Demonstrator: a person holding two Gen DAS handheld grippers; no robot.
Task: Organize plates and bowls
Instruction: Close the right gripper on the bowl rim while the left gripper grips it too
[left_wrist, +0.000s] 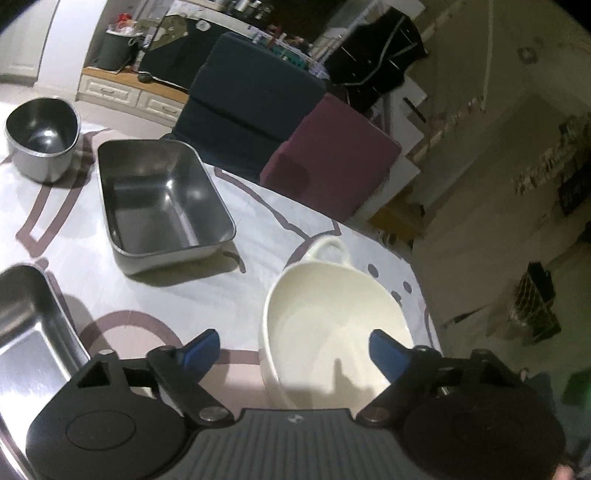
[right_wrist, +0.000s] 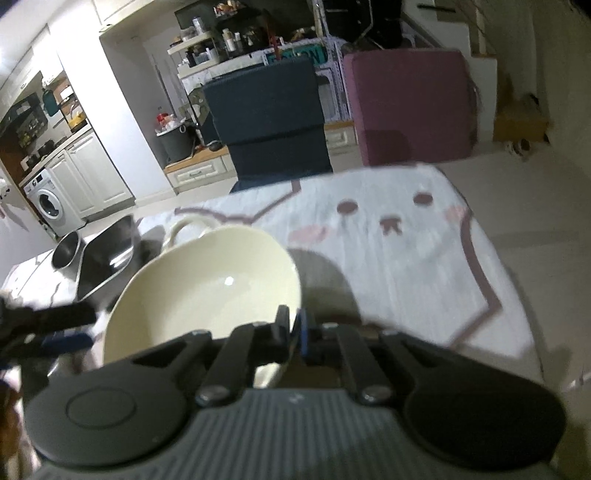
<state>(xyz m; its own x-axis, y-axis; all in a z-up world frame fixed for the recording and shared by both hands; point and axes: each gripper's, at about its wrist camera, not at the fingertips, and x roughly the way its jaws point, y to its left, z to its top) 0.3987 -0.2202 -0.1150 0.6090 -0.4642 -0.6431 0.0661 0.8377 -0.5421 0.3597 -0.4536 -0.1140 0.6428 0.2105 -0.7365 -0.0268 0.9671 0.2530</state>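
A cream bowl with a loop handle (left_wrist: 332, 317) sits near the table's right edge. My left gripper (left_wrist: 293, 350) is open, its blue fingertips (left_wrist: 201, 349) straddling the bowl's near rim. In the right wrist view my right gripper (right_wrist: 293, 326) is shut on the near rim of the cream bowl (right_wrist: 207, 284), which is tilted. A rectangular steel tray (left_wrist: 162, 199), a round steel pot (left_wrist: 42, 138) and part of another steel tray (left_wrist: 26, 339) stand to the left.
The table wears a white cloth with a pink animal face (right_wrist: 391, 225). A dark blue chair (left_wrist: 251, 99) and a maroon chair (left_wrist: 332, 155) stand at the far side. The table edge lies just right of the bowl.
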